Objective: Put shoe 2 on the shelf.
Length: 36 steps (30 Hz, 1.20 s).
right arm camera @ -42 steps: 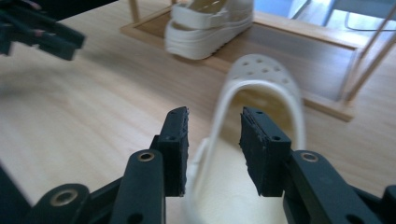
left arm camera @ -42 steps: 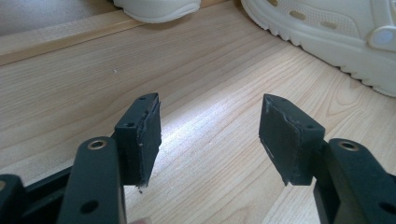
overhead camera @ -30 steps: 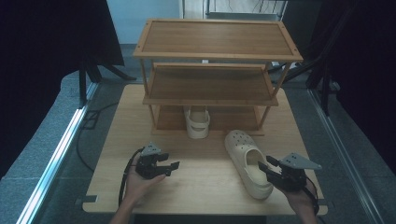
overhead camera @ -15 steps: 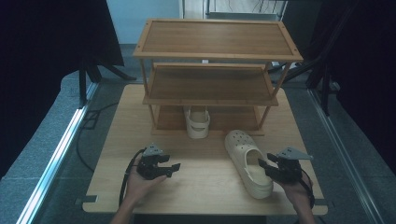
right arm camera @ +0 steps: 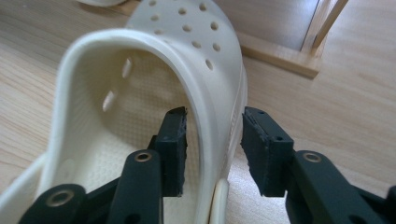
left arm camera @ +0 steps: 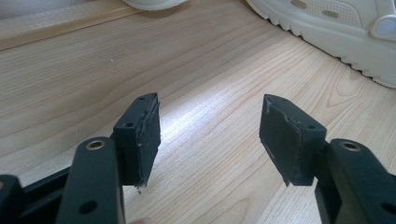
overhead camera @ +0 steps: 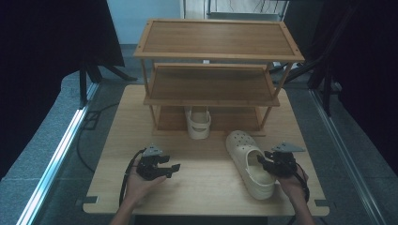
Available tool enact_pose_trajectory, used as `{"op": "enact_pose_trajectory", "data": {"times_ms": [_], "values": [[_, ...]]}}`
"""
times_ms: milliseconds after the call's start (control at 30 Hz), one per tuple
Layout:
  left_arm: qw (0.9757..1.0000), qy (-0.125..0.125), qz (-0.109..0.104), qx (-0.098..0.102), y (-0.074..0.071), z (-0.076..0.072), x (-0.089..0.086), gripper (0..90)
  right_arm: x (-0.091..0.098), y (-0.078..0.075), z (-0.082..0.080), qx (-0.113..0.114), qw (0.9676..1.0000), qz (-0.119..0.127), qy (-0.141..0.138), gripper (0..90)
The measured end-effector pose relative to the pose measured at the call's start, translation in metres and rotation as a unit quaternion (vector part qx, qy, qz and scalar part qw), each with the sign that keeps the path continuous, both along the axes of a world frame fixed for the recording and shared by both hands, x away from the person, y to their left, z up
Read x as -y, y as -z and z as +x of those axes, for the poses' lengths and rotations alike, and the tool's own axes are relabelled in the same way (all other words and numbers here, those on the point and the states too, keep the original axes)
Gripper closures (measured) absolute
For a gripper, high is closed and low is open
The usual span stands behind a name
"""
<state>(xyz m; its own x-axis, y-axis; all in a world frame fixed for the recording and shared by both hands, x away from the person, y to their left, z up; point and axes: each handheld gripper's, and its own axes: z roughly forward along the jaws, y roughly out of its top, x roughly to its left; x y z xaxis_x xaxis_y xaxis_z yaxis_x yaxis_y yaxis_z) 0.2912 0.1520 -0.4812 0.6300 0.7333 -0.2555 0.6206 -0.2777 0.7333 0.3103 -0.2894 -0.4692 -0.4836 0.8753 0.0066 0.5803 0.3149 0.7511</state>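
Note:
A cream clog lies on the wooden table at the front right, toe toward the rack. My right gripper comes at it from the right, one jaw inside the shoe's opening and one outside. In the right gripper view the clog's side wall stands between the pads of that gripper. Its jaws have just been closing, and I see no pad pressing on the wall. My left gripper rests at the front left, open and empty; the clog's sole shows beyond it.
A three-shelf wooden shoe rack stands at the back of the table. A second cream clog sits heel-out under its lowest shelf. Bare tabletop lies between the two grippers. Dark curtains and stands flank the table.
The right gripper has moved left and down onto the clog, so that its jaws now straddle the side wall. The left hand has stayed where it was.

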Motion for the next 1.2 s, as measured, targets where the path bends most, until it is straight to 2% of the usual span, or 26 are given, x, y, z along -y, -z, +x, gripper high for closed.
{"op": "enact_pose_trajectory", "data": {"times_ms": [133,167,267,433,600,833,933,1067,1200], "values": [[1.0000,-0.003,0.000,0.000,0.000,0.000,0.000,39.0,0.000,0.007,-0.002,-0.008,0.9999,0.008,0.008,69.0],[1.0000,-0.004,0.000,0.000,0.000,0.000,0.000,39.0,-0.001,0.011,-0.003,-0.008,0.9998,0.007,0.017,73.1],[1.0000,-0.002,0.001,0.001,0.001,0.000,0.000,39.0,0.000,0.012,-0.003,-0.005,0.9997,0.009,0.022,74.5],[1.0000,-0.004,0.000,0.003,0.000,0.000,-0.001,39.0,-0.002,0.012,-0.004,0.005,0.9995,-0.001,0.032,78.6],[1.0000,-0.006,0.000,0.001,0.001,0.001,-0.002,39.0,0.000,0.012,-0.005,0.009,0.9992,0.010,0.038,79.5],[1.0000,-0.007,-0.001,0.002,0.000,0.000,-0.002,38.9,-0.002,0.003,-0.009,0.023,0.9988,0.019,0.039,79.7],[1.0000,-0.007,-0.001,0.002,0.000,0.001,-0.001,38.9,-0.002,-0.003,-0.009,0.031,0.9982,0.030,0.041,79.8],[1.0000,-0.006,-0.001,0.002,0.000,0.000,-0.002,38.9,-0.006,-0.011,-0.006,0.043,0.9975,0.035,0.044,79.7],[1.0000,-0.006,-0.002,0.002,0.000,0.000,-0.003,38.9,-0.012,-0.015,0.000,0.045,0.9973,0.039,0.043,79.7]]}}
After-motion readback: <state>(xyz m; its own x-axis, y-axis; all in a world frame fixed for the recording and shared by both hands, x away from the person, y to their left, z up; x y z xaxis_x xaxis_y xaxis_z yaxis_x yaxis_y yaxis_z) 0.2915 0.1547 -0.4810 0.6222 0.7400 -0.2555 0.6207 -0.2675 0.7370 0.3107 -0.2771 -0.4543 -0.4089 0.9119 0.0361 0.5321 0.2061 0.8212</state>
